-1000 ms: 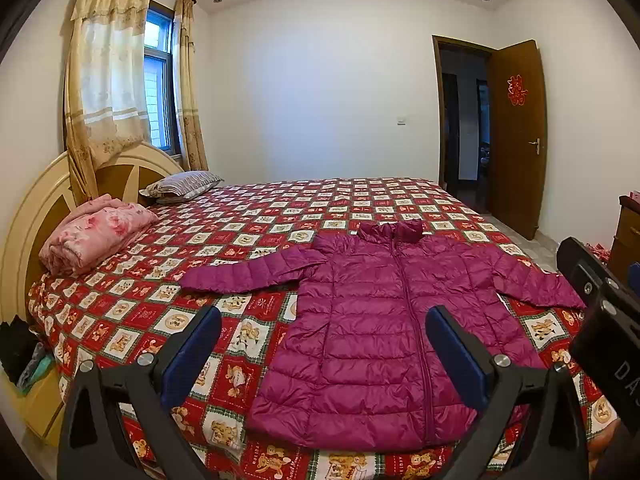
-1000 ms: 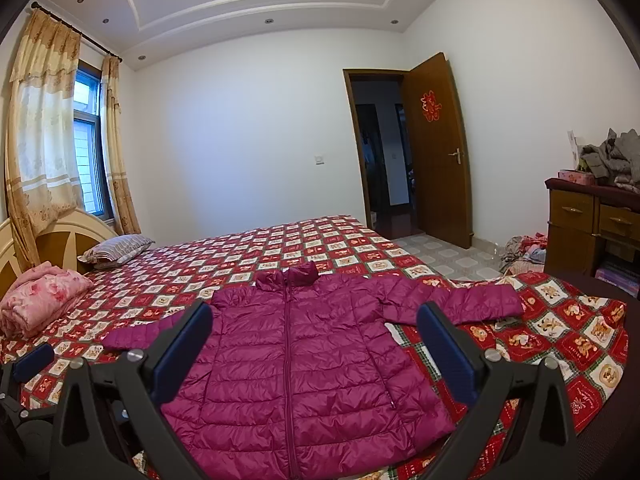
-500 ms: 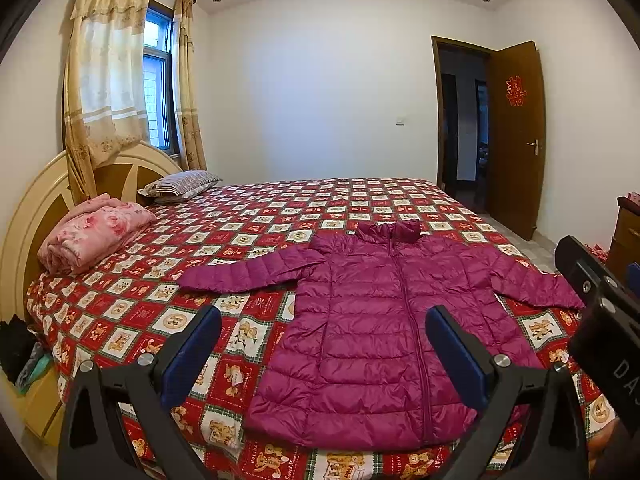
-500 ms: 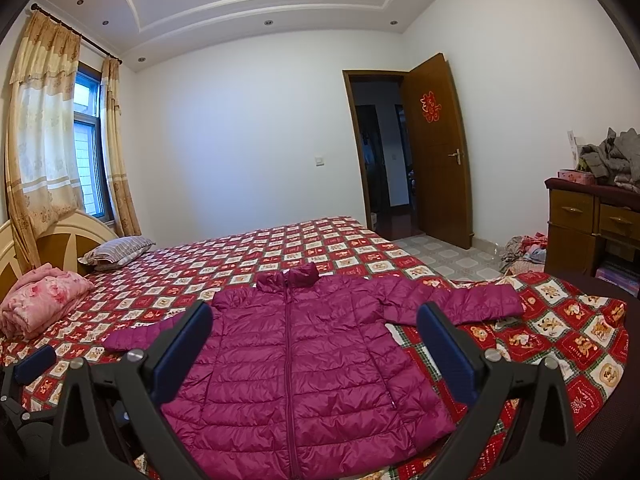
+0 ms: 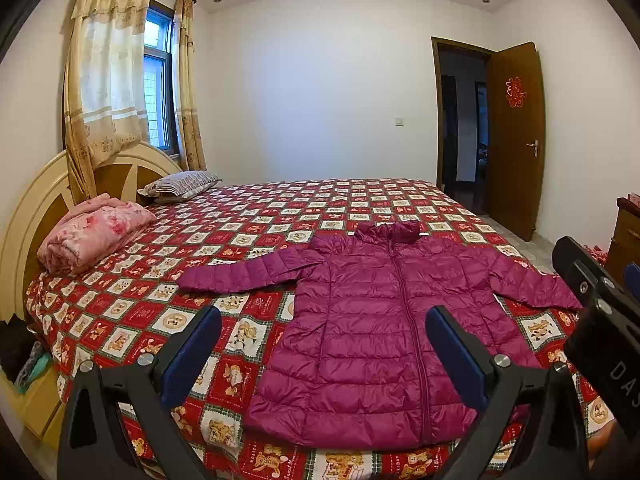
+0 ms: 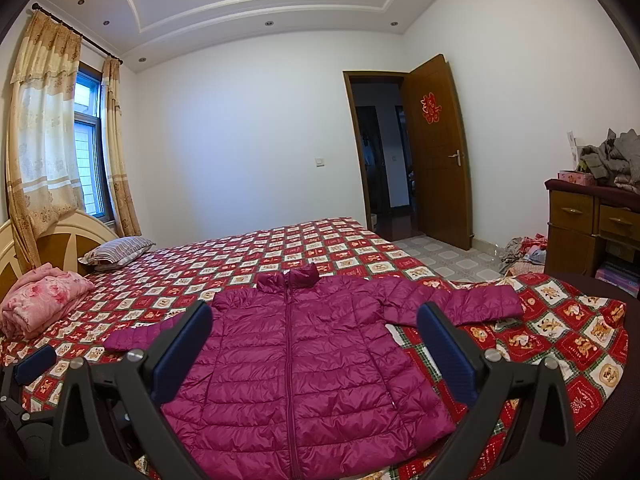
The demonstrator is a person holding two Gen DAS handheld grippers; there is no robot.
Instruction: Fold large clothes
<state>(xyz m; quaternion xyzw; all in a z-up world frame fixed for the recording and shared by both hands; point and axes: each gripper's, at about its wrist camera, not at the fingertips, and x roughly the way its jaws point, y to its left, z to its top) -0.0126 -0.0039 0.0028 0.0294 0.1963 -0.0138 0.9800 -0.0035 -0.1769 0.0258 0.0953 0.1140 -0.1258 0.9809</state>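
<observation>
A magenta quilted puffer jacket [image 5: 384,320] lies flat, zipped, front up, on the bed with both sleeves spread out; it also shows in the right wrist view [image 6: 296,360]. My left gripper [image 5: 324,352] is open and empty, held above the jacket's hem near the bed's front edge. My right gripper [image 6: 314,348] is open and empty, held above the jacket's lower half. The right gripper's body shows at the right edge of the left wrist view [image 5: 600,320].
The bed has a red checked bedspread [image 5: 280,224]. A folded pink quilt [image 5: 92,232] and a striped pillow [image 5: 180,184] lie by the headboard. A wooden dresser [image 6: 588,224] with piled clothes stands at the right. An open door [image 6: 436,156] is at the back.
Both grippers have drifted very slightly; the jacket has not moved and both grippers stay open.
</observation>
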